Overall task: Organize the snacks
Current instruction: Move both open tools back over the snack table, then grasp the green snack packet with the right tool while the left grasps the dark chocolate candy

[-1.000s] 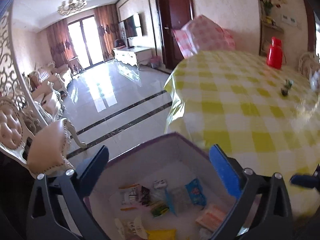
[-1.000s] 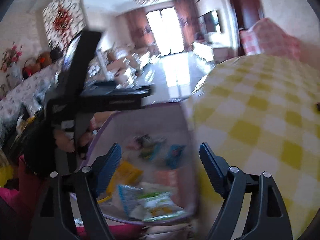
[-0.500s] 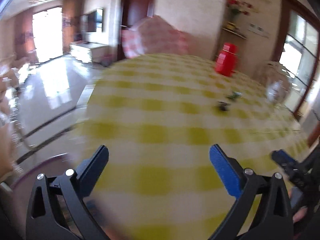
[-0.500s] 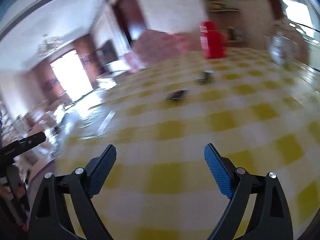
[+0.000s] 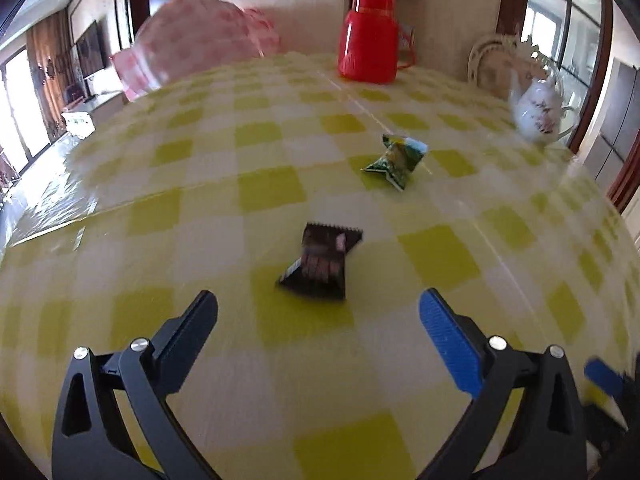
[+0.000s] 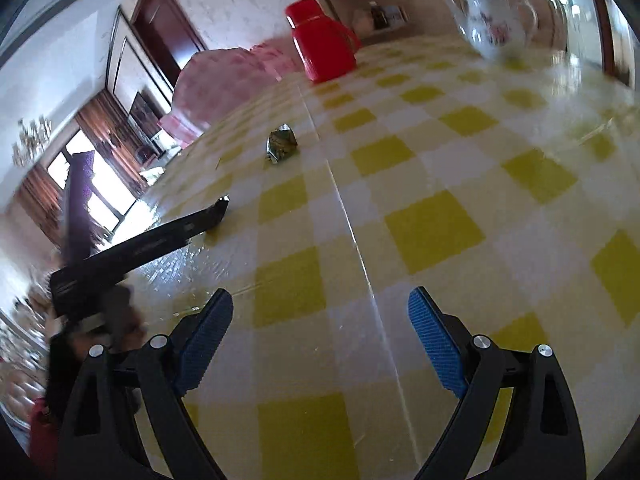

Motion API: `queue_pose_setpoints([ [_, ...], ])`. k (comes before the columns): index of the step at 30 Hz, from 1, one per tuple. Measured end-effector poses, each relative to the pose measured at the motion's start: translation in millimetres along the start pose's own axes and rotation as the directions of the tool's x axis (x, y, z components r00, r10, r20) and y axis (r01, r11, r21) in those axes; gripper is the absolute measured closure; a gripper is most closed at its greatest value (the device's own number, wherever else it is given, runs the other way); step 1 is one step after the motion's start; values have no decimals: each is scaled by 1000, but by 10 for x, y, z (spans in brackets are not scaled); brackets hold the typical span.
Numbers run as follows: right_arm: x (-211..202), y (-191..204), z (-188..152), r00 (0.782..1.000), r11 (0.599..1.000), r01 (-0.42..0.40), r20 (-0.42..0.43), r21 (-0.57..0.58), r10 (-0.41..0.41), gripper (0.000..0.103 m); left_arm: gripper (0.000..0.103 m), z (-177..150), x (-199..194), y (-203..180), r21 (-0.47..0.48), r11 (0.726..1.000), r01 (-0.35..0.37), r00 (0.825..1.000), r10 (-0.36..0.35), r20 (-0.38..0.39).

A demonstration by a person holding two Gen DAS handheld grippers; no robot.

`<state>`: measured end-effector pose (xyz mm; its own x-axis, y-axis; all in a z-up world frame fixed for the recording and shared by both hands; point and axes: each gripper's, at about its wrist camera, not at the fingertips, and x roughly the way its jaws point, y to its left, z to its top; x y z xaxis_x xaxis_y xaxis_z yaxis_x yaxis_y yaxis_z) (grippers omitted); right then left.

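A dark brown snack packet [image 5: 322,258] lies on the yellow checked tablecloth [image 5: 272,190], just ahead of my left gripper [image 5: 318,312], which is open and empty. A green snack packet [image 5: 396,158] lies farther back; it also shows in the right wrist view [image 6: 282,144]. My right gripper [image 6: 320,312] is open and empty over bare cloth. The left gripper's body [image 6: 140,242] reaches in from the left of the right wrist view. The snack box is out of view.
A red thermos [image 5: 368,36] stands at the table's far edge, also seen in the right wrist view [image 6: 322,40]. A white flowered teapot [image 5: 538,110] stands at the far right. A pink checked chair cover [image 5: 192,52] rises behind the table.
Both grippers swung away from the box of snacks at the table's edge and now face the tabletop. The two loose packets have come into close view. Both stay open.
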<state>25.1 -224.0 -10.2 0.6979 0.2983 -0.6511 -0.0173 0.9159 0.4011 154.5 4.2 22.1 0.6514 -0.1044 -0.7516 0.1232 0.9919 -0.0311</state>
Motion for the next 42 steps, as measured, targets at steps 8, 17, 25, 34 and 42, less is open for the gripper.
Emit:
queue_pose_setpoints([
  [8,254,91,321,998,997,42,58,-60,-39,16,2,172,469,-34,49,998,35,994,-30,-102],
  [17,1291,308,1249,992,993,120,35,2,-120,16,2,118,410,3,64,998,24,994,-17,-105],
  [25,2069,875,1594,980,924,170,-44,-343,-196,16,2,107,369,78,49,997,61,994,-56,-98],
  [34,1729,753,1431,989,914,121,-37,-387,-146,66,2,99,331,153,30,994,106,990,-103,-92],
  [42,120,281,532,988,955,139,101,-260,-116,66,2,85,373,52,102,992,67,991,-55,-119],
])
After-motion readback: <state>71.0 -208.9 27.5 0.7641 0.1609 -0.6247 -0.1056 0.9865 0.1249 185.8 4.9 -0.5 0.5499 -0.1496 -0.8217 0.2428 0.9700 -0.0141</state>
